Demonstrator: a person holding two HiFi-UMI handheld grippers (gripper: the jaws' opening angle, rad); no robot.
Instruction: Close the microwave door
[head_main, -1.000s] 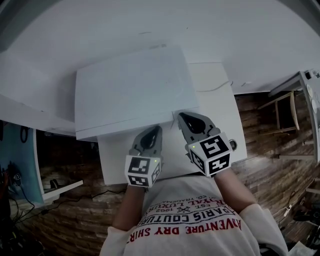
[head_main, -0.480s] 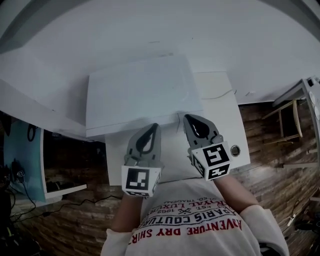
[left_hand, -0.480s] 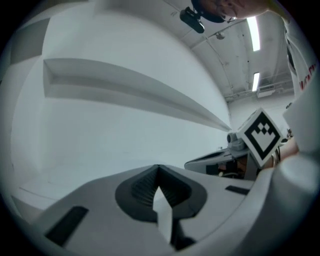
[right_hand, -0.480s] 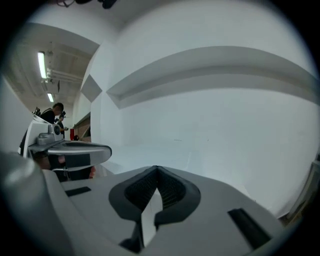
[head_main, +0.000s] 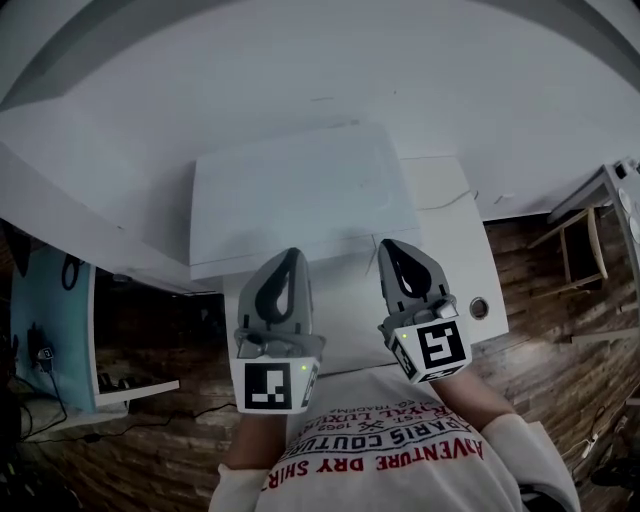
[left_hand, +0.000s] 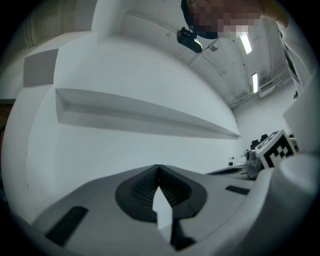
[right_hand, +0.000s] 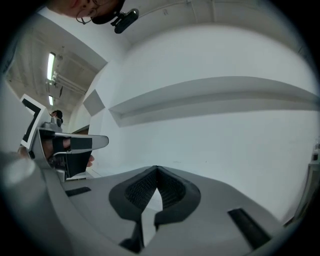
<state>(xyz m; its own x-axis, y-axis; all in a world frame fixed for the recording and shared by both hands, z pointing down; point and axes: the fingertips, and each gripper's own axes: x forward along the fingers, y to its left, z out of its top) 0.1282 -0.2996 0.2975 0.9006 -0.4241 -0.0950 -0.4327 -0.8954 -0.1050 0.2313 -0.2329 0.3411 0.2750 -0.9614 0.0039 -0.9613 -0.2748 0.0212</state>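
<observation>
The white microwave (head_main: 300, 195) is seen from above as a closed-looking box on a white table (head_main: 450, 235); its door face is hidden below its front edge. My left gripper (head_main: 283, 258) and right gripper (head_main: 393, 250) hover side by side just in front of that edge, not touching it. Both are shut with nothing between the jaws. The left gripper (left_hand: 158, 167) and the right gripper (right_hand: 157, 169) each look out at a plain white wall; the microwave is not in either gripper view.
A round hole (head_main: 479, 307) and a thin cable (head_main: 440, 200) mark the table's right part. A teal desk (head_main: 50, 320) stands at the left, a wooden chair (head_main: 570, 215) at the right, over brick-patterned floor. A white ledge (left_hand: 150, 112) (right_hand: 215, 97) crosses the wall.
Both grippers have drawn back from the microwave's front toward the person's chest. The head view has shifted, so the microwave sits further right in the frame.
</observation>
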